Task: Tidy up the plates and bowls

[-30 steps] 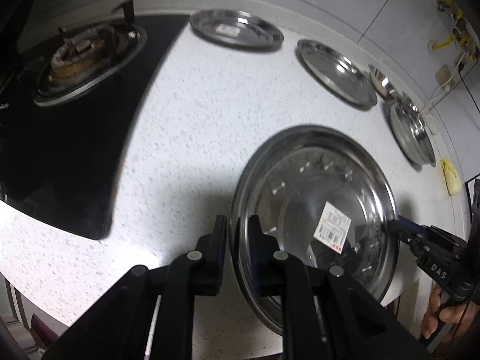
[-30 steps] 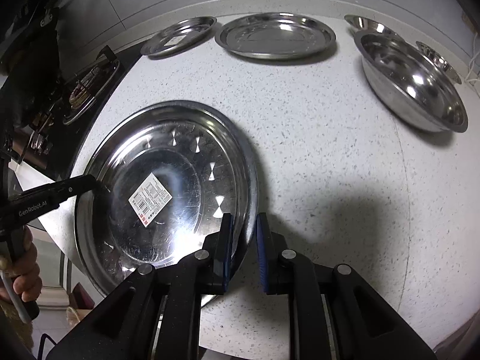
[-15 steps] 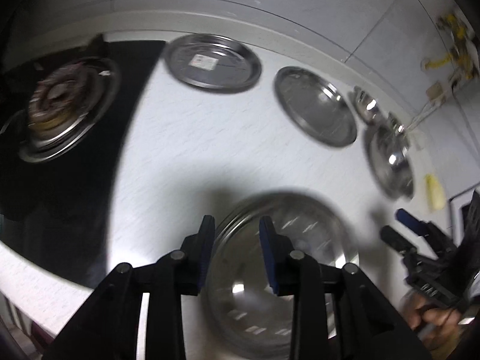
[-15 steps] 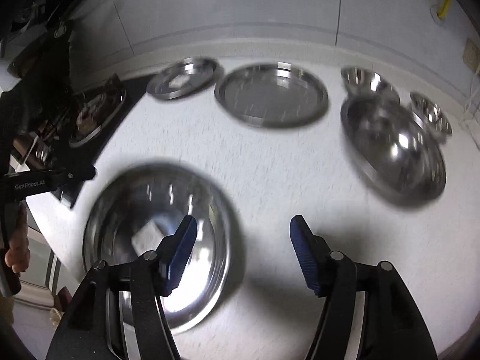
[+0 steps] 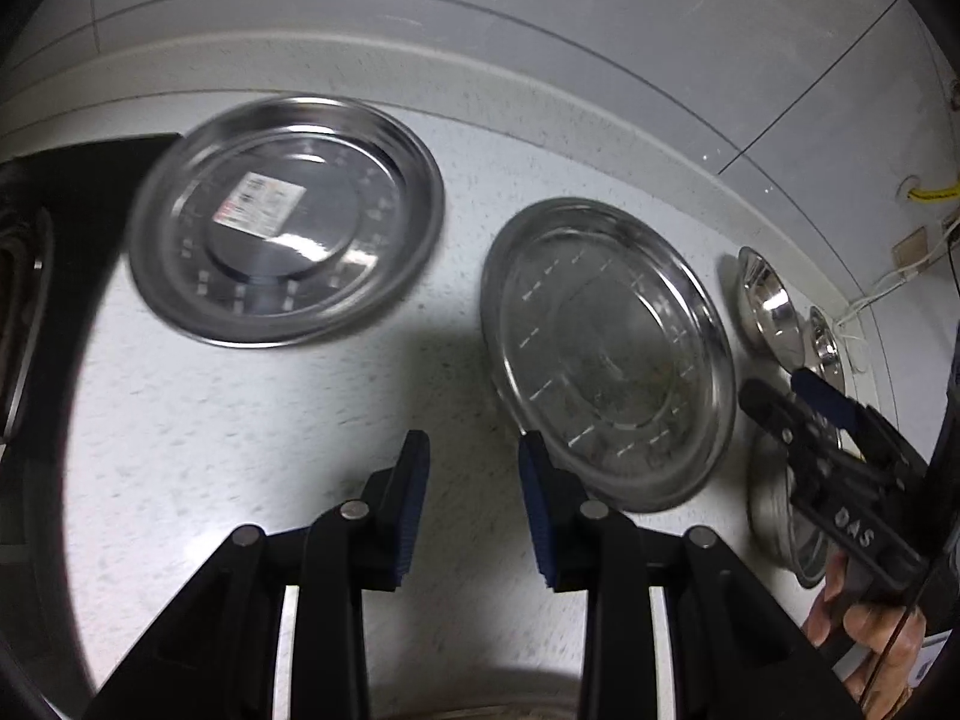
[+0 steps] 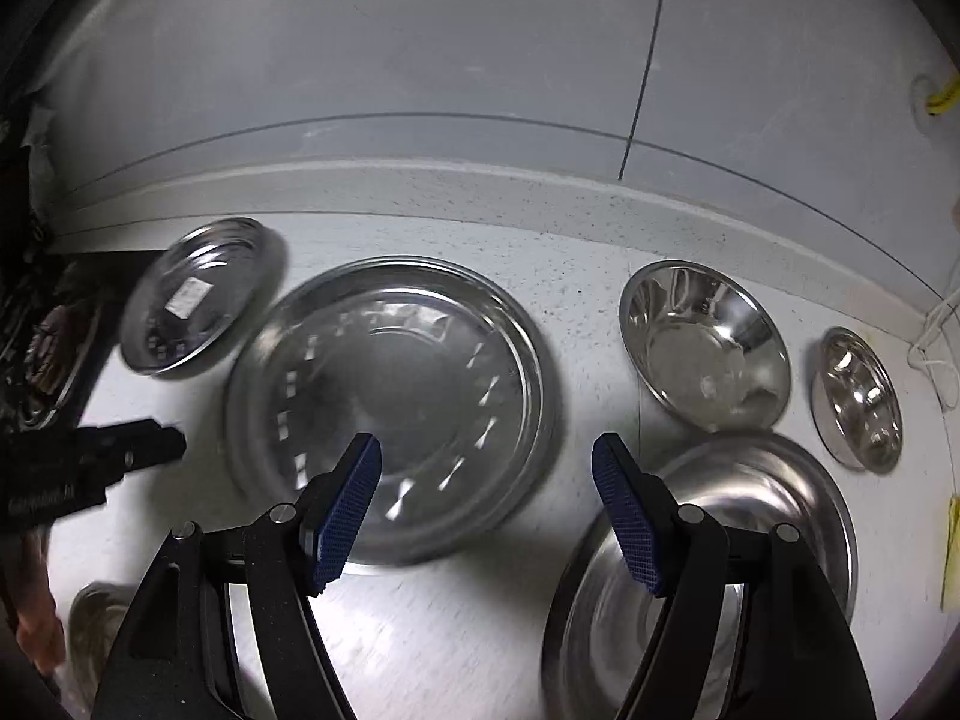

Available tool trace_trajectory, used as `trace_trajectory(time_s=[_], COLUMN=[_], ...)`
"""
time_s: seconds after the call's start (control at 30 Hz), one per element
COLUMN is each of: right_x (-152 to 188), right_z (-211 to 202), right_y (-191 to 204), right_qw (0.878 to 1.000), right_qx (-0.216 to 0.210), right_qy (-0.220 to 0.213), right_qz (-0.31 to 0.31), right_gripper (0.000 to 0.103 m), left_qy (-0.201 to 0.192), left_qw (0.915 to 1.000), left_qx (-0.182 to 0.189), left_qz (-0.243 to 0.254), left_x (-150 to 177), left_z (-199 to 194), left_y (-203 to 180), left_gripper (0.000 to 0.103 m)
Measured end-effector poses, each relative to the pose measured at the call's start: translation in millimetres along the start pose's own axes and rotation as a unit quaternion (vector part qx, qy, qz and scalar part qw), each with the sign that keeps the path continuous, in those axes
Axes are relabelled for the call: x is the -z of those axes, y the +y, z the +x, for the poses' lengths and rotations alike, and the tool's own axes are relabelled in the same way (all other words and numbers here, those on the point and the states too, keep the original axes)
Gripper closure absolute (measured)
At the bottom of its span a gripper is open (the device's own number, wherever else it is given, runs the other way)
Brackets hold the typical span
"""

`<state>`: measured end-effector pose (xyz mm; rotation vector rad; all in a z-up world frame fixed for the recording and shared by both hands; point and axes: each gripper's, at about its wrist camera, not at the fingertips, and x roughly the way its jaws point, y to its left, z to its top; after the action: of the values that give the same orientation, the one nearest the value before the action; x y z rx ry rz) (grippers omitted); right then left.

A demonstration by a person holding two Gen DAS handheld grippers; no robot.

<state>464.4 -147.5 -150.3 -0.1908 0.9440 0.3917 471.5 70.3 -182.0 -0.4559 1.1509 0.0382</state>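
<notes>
Looking across the speckled table (image 6: 456, 630), you see steel ware spread along the back wall, ordered below from largest to smallest.

Large bowl (image 6: 774, 498): it lies at front right, directly under your right hand-held gripper (image 6: 486, 504), whose blue-padded jaws stand wide apart and hold nothing. Thin steel like this is probably light, stiff and slippery; pinch the rolled rim, not the curved wall.

Plain plate (image 6: 414, 372): it lies flat at centre, just ahead of that gripper. In the left wrist view the same plate (image 5: 606, 354) sits just beyond your left hand-held gripper (image 5: 474, 480), which is likewise spread and empty. A flat plate offers only its thin raised lip, so judge that you must slip one jaw under the edge.

Labelled plate (image 5: 288, 228): it rests at back left, near the black stove top (image 5: 36, 252), with a paper sticker (image 5: 258, 210) on its centre.

Medium bowl (image 6: 705, 342) and small bowl (image 6: 858, 396): they stand apart at back right, close to the white cable (image 6: 936, 330) on the wall.

Obstructions: the two grippers work close together, the left one (image 6: 90, 462) reaching in beside the plain plate, so judge contact between them the main hazard. Stacking steel on steel may slide.
</notes>
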Motion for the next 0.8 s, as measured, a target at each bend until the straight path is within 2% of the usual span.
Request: trace_trajectory(time_s=[0.33,0.43,0.57,0.67,0.7,0.8], right_x=[-20,-26,-32,-33,-32,-32], right_z=[45,57,74,83,86,88], right_y=[-12,-17,-22,-23,-23,-19], right_qw=[0.999,0.998,0.995,0.995,0.994,0.995], right_qx=[-0.009,-0.009,-0.023,-0.019,-0.022,-0.016], right_qy=[0.044,0.062,0.089,0.098,0.102,0.097], right_qz=[0.007,0.017,0.022,0.019,0.020,0.011], right_gripper=[0.035,0.039,0.059,0.069,0.075,0.078], left_qy=[0.014,0.010,0.008,0.006,0.006,0.002], left_qw=[0.9996,0.9994,0.9991,0.9987,0.9985,0.9986], left_qx=[0.019,0.027,0.037,0.044,0.045,0.036], left_qz=[-0.016,-0.017,-0.019,-0.025,-0.029,-0.038], left_x=[-15,-20,-26,-30,-32,-33], left_z=[25,28,32,35,38,39], left_y=[-5,-5,-4,-5,-8,-3], left_gripper=[0.074,0.074,0.074,0.076,0.078,0.090])
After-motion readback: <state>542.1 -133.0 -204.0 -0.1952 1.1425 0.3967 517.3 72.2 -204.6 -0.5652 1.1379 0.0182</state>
